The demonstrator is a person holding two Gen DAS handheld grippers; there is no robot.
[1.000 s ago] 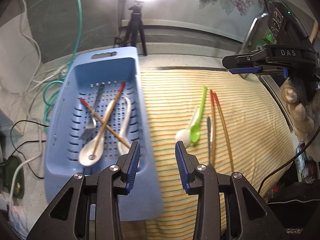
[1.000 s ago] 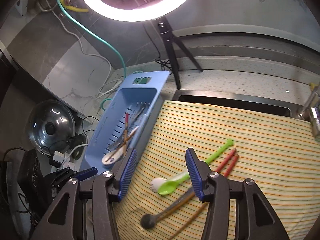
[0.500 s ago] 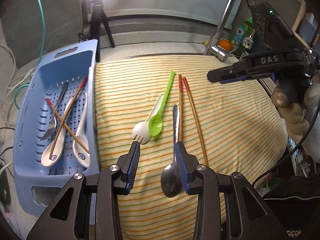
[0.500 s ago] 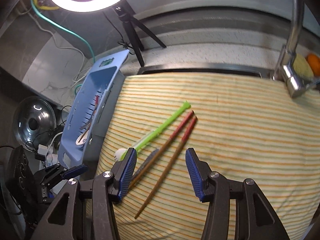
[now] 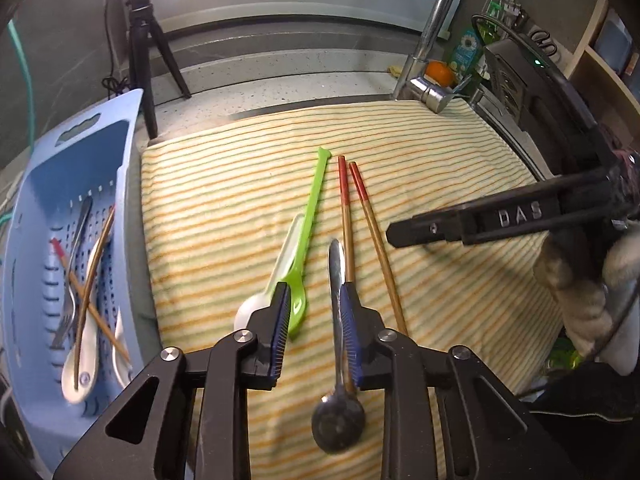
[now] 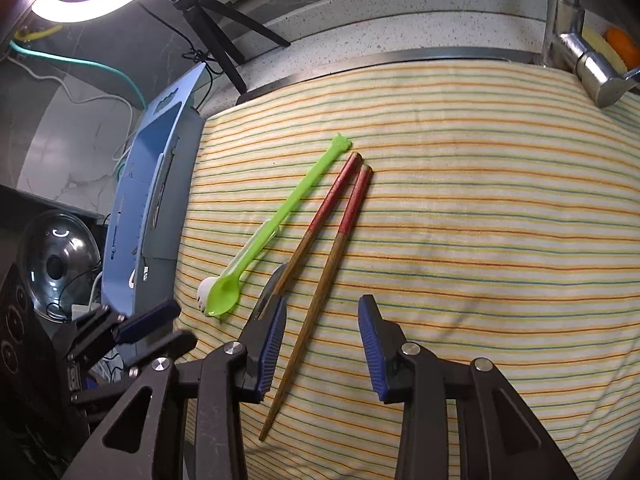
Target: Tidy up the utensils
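On the striped cloth [image 5: 220,200] lie a green spoon [image 5: 310,208] over a white spork [image 5: 250,312], a metal spoon [image 5: 338,416] and two red-topped chopsticks [image 5: 372,224]. My left gripper [image 5: 314,312] hangs low over them, jaws closing; the green spoon's bowl and the metal spoon's handle lie between its fingers, and no pad visibly presses. My right gripper [image 6: 322,320] is closing too, with one chopstick [image 6: 332,256] between its fingers, apart from the pads. The other chopstick and the metal spoon handle [image 6: 272,284] pass under its left finger.
A blue basket [image 5: 124,184] at the cloth's left edge holds a fork, white spoons and crossed chopsticks. A faucet [image 5: 432,40] rises at the back right, a tripod [image 5: 140,52] at the back left. A pot lid [image 6: 60,264] lies beyond the basket.
Both grippers came down and over from the basket side to the utensils on the cloth. Both pairs of jaws have narrowed.
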